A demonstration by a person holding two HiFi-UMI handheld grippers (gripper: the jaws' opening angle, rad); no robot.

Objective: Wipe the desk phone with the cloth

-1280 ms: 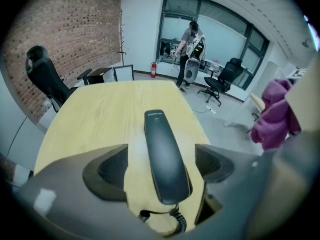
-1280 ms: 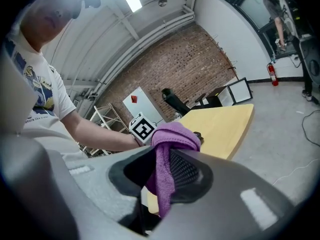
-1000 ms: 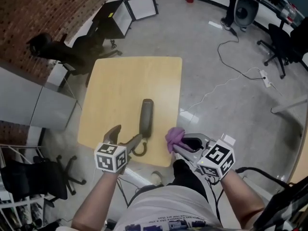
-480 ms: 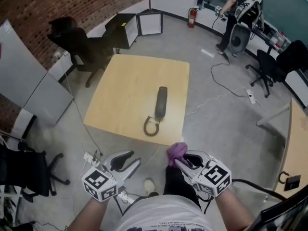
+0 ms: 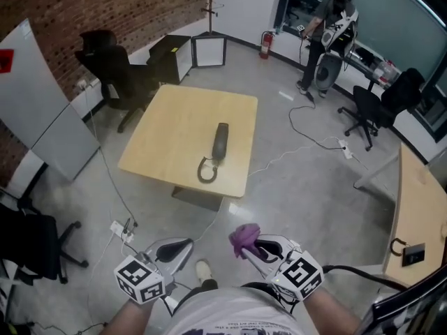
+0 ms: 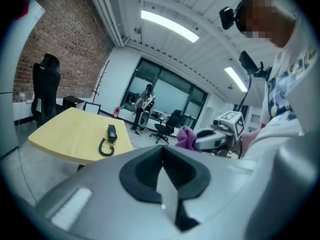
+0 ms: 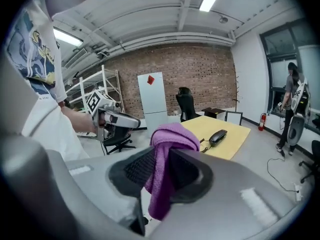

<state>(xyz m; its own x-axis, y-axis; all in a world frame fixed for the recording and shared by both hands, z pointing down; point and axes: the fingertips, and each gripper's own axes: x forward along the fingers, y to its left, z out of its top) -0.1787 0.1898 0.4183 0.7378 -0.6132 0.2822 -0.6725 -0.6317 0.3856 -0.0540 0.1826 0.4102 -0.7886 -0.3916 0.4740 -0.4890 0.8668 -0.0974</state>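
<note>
A dark desk phone handset (image 5: 220, 142) with a coiled cord (image 5: 205, 170) lies on a light wooden table (image 5: 174, 131), far ahead of both grippers. It also shows small in the left gripper view as the phone (image 6: 111, 132) and in the right gripper view as the phone (image 7: 218, 135). My right gripper (image 5: 250, 245) is shut on a purple cloth (image 5: 244, 236), which bunches above its jaws as the cloth (image 7: 167, 149). My left gripper (image 5: 176, 251) is shut with nothing in it, held low near my body. Both are well short of the table.
Black office chairs (image 5: 112, 68) stand beyond the table's left, more chairs (image 5: 374, 103) at the right. A person (image 5: 325, 26) stands at the far back. Cables (image 5: 307, 142) run over the grey floor. A second wooden desk (image 5: 419, 208) is at the right edge.
I have stepped back from the table: the phone and table moved farther away in the head view. The left gripper's jaws went from wide open to shut. The right gripper kept the cloth.
</note>
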